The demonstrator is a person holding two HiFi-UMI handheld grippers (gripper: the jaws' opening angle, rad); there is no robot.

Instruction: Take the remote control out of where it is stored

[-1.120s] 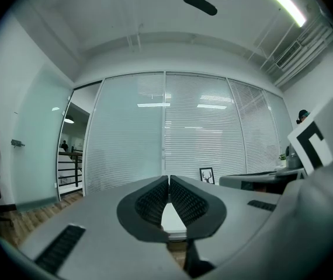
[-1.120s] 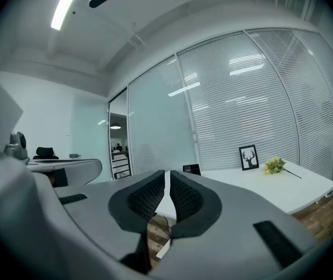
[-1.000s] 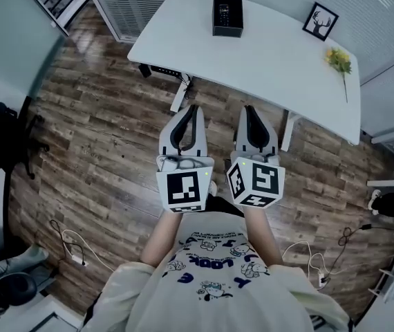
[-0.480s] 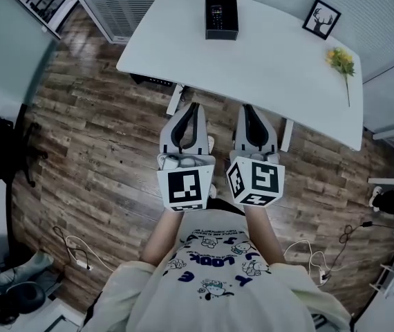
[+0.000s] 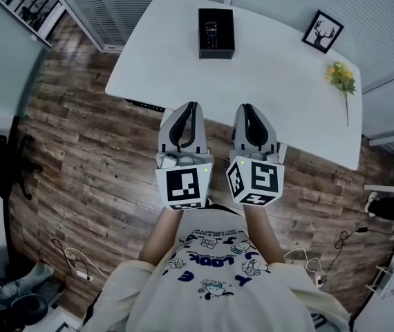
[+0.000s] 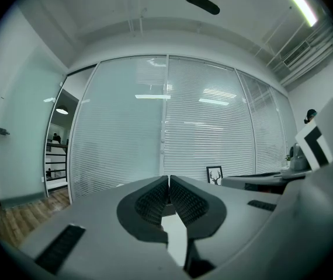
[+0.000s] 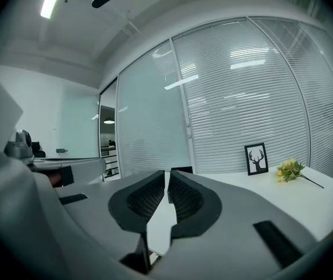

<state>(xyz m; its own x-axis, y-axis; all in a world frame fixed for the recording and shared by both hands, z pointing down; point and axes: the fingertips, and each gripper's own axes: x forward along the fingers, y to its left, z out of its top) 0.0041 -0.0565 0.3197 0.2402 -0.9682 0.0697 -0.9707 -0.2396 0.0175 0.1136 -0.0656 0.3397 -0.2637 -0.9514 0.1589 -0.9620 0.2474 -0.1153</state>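
Observation:
A black open box (image 5: 216, 33) stands at the far side of the white table (image 5: 266, 75), with a dark remote control (image 5: 211, 34) lying inside it. My left gripper (image 5: 191, 106) and right gripper (image 5: 244, 107) are held side by side at the table's near edge, well short of the box. Both are shut with nothing between the jaws. In the left gripper view the left gripper (image 6: 168, 178) points level at the window blinds. The right gripper (image 7: 166, 172) likewise points over the tabletop, and the box's top edge (image 7: 181, 170) shows just past its tips.
A framed deer picture (image 5: 321, 32) (image 7: 256, 158) (image 6: 214, 174) leans at the table's back right, with a yellow flower sprig (image 5: 341, 78) (image 7: 293, 170) lying beside it. Wooden floor (image 5: 79, 151) surrounds the table. Cables (image 5: 72, 258) lie on the floor at the left.
The table and box have slid nearer and lower in the head view as the person steps forward. Both grippers stay shut and now reach the table's near edge.

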